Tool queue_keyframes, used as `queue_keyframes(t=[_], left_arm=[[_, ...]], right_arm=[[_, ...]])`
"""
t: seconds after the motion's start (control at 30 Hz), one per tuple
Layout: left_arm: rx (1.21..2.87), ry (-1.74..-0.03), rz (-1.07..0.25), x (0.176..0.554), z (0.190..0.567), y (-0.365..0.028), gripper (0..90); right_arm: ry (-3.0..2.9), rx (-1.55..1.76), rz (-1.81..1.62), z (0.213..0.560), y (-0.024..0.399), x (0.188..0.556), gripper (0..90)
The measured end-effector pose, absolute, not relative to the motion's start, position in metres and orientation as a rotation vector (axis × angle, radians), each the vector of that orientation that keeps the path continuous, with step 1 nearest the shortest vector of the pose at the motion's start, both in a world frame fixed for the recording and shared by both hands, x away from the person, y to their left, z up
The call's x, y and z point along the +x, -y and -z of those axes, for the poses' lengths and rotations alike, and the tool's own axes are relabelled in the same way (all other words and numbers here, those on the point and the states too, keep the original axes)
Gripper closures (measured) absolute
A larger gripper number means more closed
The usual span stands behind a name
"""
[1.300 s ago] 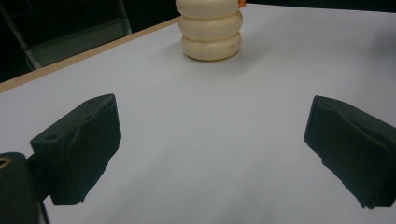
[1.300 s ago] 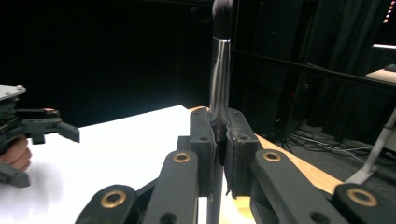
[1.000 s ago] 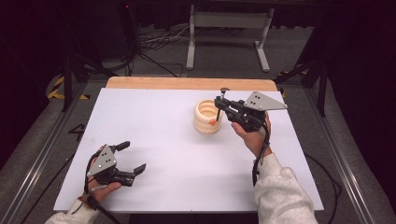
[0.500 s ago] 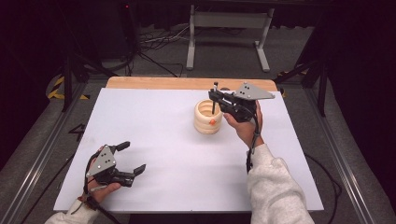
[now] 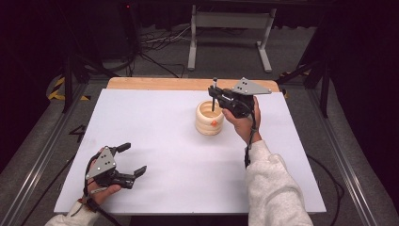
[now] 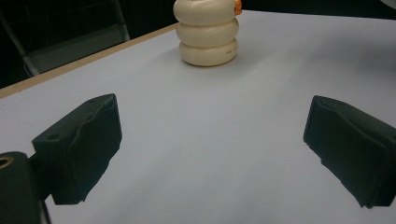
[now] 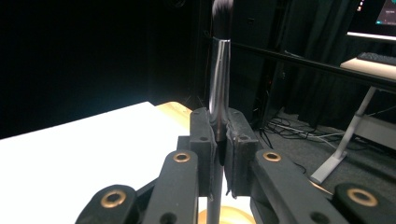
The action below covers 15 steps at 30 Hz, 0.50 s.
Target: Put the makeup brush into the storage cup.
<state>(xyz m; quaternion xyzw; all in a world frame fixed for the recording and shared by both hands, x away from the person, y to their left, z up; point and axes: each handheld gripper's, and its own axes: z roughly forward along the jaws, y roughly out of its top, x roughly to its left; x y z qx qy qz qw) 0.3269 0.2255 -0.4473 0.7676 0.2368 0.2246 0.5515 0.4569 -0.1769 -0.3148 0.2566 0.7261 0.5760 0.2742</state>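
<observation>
The cream ringed holder [image 6: 206, 31] is cut off at the top edge in the left gripper view. The brush [image 7: 219, 70] has blurred bristles, its lower end hidden by the right hand-held gripper [image 7: 219, 154].

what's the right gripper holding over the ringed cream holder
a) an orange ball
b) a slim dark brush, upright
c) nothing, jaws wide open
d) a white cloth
b: in the right gripper view, the right gripper has its jaws shut on a slim dark brush standing upright, bristles on top; the high view shows it above the cream holder.
</observation>
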Motion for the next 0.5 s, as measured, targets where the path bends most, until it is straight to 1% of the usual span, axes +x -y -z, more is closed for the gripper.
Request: queue_keyframes(t=[0.5], left_arm=[[1.818,-0.557,-0.526,0.326,0.447,-0.225,5.4]], right_arm=[[-1.944,0.737,-1.528,0.327,0.175,0.470,83.8]])
